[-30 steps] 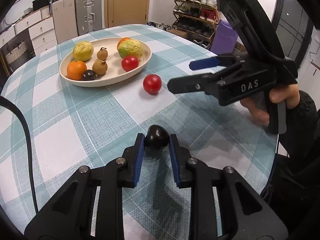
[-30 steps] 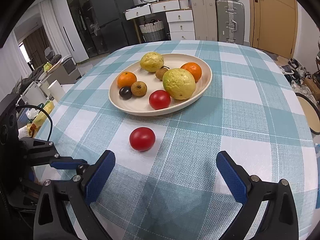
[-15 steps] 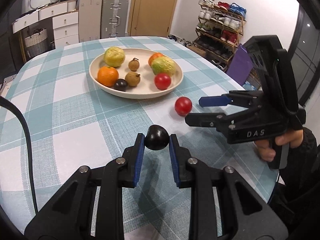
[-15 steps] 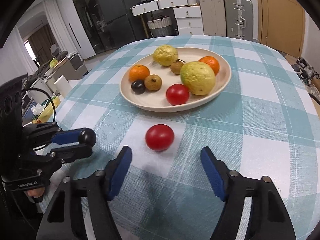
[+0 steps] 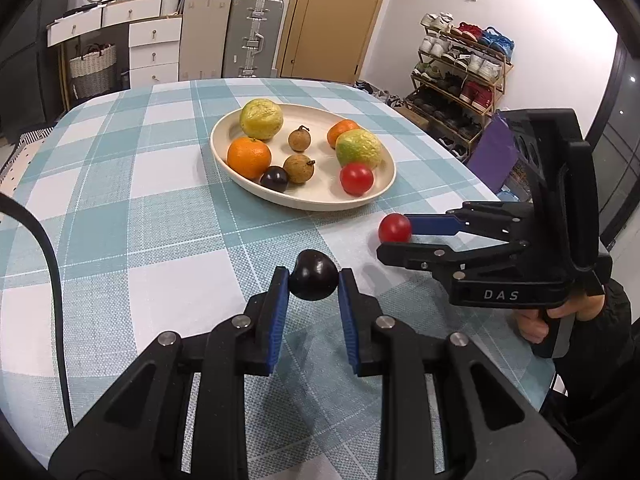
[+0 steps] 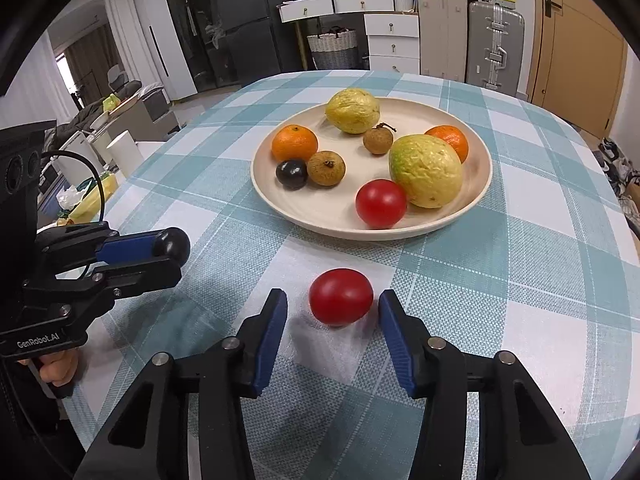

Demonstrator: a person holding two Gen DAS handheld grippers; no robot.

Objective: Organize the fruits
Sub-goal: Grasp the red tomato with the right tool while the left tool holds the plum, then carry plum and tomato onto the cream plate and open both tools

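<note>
The counter [image 6: 540, 280], under a teal and white checked cloth, carries one cream oval plate [image 6: 280, 200] at its far middle, and the step in hand looks like gathering the last loose fruits onto it. On the plate lie seven: two yellow-green guavas, the nearer one [image 6: 426, 170] at the right and the other [image 6: 352, 110] at the far edge; two oranges, one at the left [image 6: 295, 143] and one [image 6: 450, 140] half hidden behind the near guava; one red tomato [image 6: 381, 203] at the near rim; two brown longans [image 6: 326, 168]; and one dark plum [image 6: 292, 174] at the left. Off the plate are two more fruits. A second red tomato [image 6: 341, 296] sits on the cloth just near of the plate, between the jaws of the right gripper [image 6: 334, 320], which are closing with gaps showing on both sides. A second dark plum [image 5: 313, 275] is clamped in the jaws of the left gripper [image 5: 313, 294], held above the cloth. Next, I judge, the right jaws must pinch the tomato gently, since it could roll or bruise, and then both fruits want carrying to bare spots on the plate
</note>
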